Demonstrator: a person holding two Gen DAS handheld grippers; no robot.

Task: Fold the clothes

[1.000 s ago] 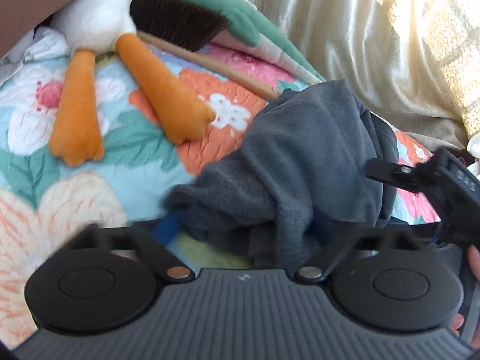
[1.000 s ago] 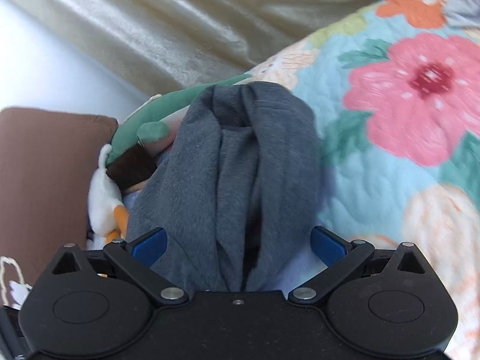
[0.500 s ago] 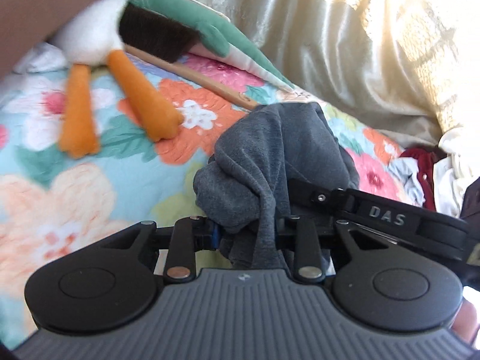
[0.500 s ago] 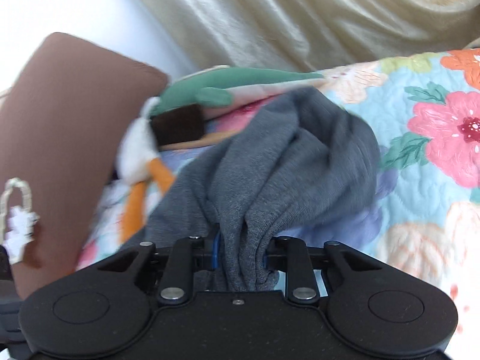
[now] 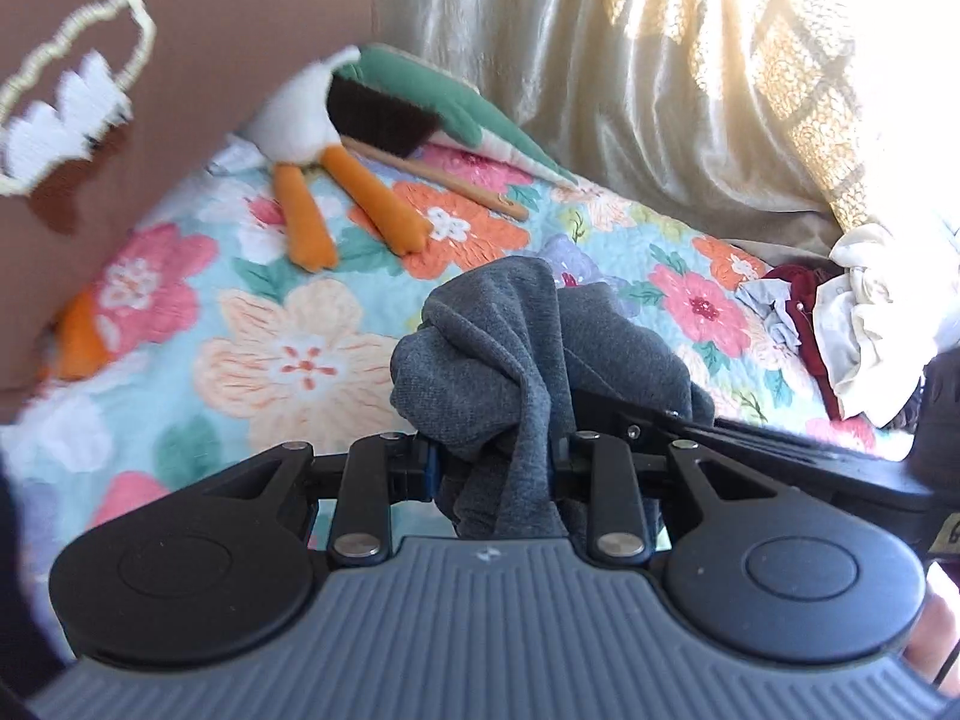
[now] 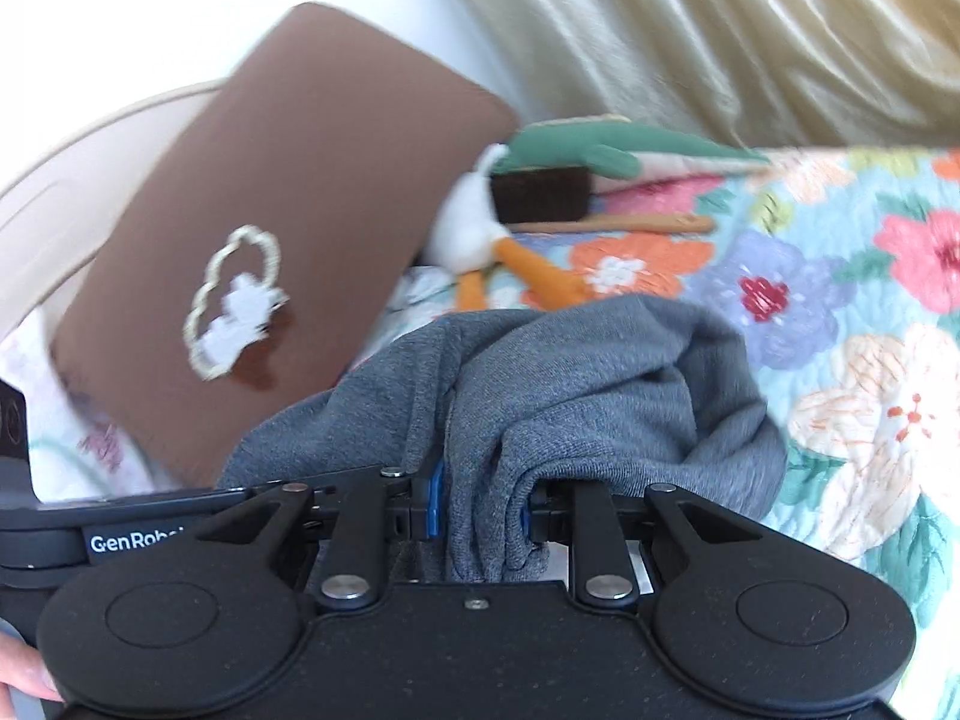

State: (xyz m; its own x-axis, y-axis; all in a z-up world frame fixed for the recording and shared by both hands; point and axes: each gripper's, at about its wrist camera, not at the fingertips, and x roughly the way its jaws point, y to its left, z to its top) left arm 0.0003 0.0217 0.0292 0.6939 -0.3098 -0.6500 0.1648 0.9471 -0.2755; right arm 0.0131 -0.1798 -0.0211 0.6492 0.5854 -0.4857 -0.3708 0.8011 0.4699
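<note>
The floral quilt [image 5: 288, 360] covers pretty much the whole bed. A brown pillow [image 6: 312, 204] sits at its head end, with a plush duck [image 5: 300, 120] and a brush [image 5: 384, 114] just beside it. The grey garment [image 5: 510, 360] is bunched up over the quilt's middle. The left gripper [image 5: 492, 468] and right gripper [image 6: 480, 510] both have jaws pinching that grey fabric.

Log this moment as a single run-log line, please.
phase: lift | left gripper: shut on bunched grey knit garment | right gripper: shut on same garment | surface: floral quilted bedspread
</note>
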